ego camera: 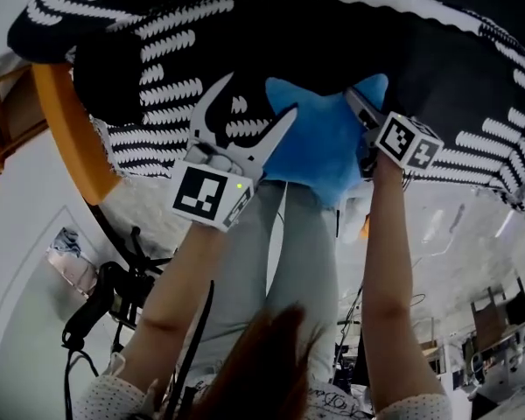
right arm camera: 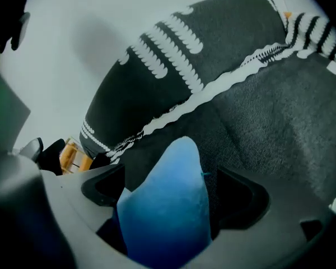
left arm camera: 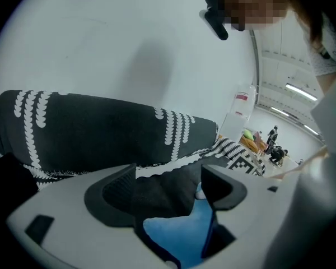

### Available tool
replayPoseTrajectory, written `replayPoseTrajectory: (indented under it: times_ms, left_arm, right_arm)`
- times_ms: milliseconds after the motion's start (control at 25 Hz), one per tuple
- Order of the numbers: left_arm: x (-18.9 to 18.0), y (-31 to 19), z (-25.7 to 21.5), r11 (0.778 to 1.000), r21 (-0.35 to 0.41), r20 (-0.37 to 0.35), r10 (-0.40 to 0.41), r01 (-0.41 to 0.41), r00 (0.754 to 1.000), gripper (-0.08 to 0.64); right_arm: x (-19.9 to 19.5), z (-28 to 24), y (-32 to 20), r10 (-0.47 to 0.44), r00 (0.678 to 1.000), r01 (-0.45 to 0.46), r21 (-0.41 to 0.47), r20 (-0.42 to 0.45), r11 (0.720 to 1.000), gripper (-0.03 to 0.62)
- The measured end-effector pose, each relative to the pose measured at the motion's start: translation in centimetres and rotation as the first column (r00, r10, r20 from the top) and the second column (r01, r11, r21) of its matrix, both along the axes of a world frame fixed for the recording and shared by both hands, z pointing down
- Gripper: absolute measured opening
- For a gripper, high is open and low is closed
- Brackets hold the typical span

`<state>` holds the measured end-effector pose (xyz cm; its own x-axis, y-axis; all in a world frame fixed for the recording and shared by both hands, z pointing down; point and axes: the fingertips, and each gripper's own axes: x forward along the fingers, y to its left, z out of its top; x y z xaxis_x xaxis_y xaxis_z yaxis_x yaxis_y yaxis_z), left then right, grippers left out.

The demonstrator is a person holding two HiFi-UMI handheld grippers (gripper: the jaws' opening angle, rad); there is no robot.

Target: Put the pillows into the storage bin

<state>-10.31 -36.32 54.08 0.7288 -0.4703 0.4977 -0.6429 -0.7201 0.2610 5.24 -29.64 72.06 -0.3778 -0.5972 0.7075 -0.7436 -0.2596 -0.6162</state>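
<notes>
A blue star-shaped pillow [ego camera: 319, 147] hangs at the mouth of the black storage bin [ego camera: 350, 42] with white scalloped stripes. My left gripper [ego camera: 262, 94] stands open at the pillow's left edge. In the left gripper view the pillow [left arm camera: 176, 234] shows low between the wide jaws [left arm camera: 168, 192], with the bin's dark fabric [left arm camera: 89, 133] behind. My right gripper [ego camera: 359, 108] is at the pillow's right point. In the right gripper view that blue point [right arm camera: 168, 217] lies between the jaws [right arm camera: 173, 189], which stand wide with a dark gap beside it. The bin's inside [right arm camera: 280, 105] fills the background.
An orange wooden frame [ego camera: 70, 129] stands left of the bin. Black cables and a dark device [ego camera: 105, 296] lie on the white floor at lower left. The person's legs in pale trousers [ego camera: 280, 252] stand below the pillow. Shelving and clutter sit far right [ego camera: 499, 322].
</notes>
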Motion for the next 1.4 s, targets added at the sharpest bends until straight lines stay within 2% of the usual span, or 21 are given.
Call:
replayPoseTrajectory:
  times_ms: [80,200,400,560,760,920,1120,1320,1400]
  left_arm:
    - [-0.1,0.2,0.0,1.0,-0.006,0.006,0.001,-0.001,1.0,0.348]
    - [-0.2,0.1,-0.4,1.0,-0.003,0.008,0.001,-0.001,1.0,0.349]
    - [0.0,-0.5,-1.0,1.0,0.021,0.011,-0.018,0.018,1.0,0.348]
    - [-0.2,-1.1,-2.6,0.998,0.047,-0.031,-0.036,0.038,0.999,0.348]
    - [-1.3,-2.1,-6.7,0.996,0.071,-0.088,-0.055,0.061,0.995,0.287]
    - [-1.5,-3.1,-12.0,0.992,0.115,-0.145,-0.034,0.051,0.989,0.235]
    - [-3.1,-3.9,-21.6,0.978,0.198,-0.209,-0.028,0.07,0.978,0.157]
    - [-3.8,-6.1,-30.7,0.957,0.28,-0.285,0.013,0.071,0.958,0.114]
    - [-4.6,-6.6,-34.0,0.95,0.305,-0.291,0.024,0.069,0.956,0.109]
  right_arm:
    - [-1.5,0.6,0.5,-0.042,0.997,0.045,-0.047,0.068,0.998,0.512]
    - [-2.6,-0.1,0.9,-0.106,0.993,0.109,-0.053,0.059,0.993,0.445]
    - [-3.3,-2.0,2.4,-0.146,0.989,0.146,0.008,-0.033,0.989,0.359]
    - [-4.6,-4.7,4.1,-0.164,0.98,0.17,0.053,-0.111,0.984,0.314]
    - [-6.1,-12.2,4.3,-0.203,0.943,0.25,0.162,-0.262,0.955,0.273]
    - [-3.7,-21.0,2.0,-0.127,0.914,0.244,0.271,-0.385,0.931,0.261]
    - [-0.9,-34.7,-1.5,0.018,0.854,0.231,0.41,-0.519,0.882,0.261]
    - [1.1,-47.6,-4.2,0.184,0.774,0.226,0.536,-0.606,0.813,0.261]
    - [0.9,-52.2,-4.2,0.232,0.752,0.225,0.571,-0.617,0.789,0.264]
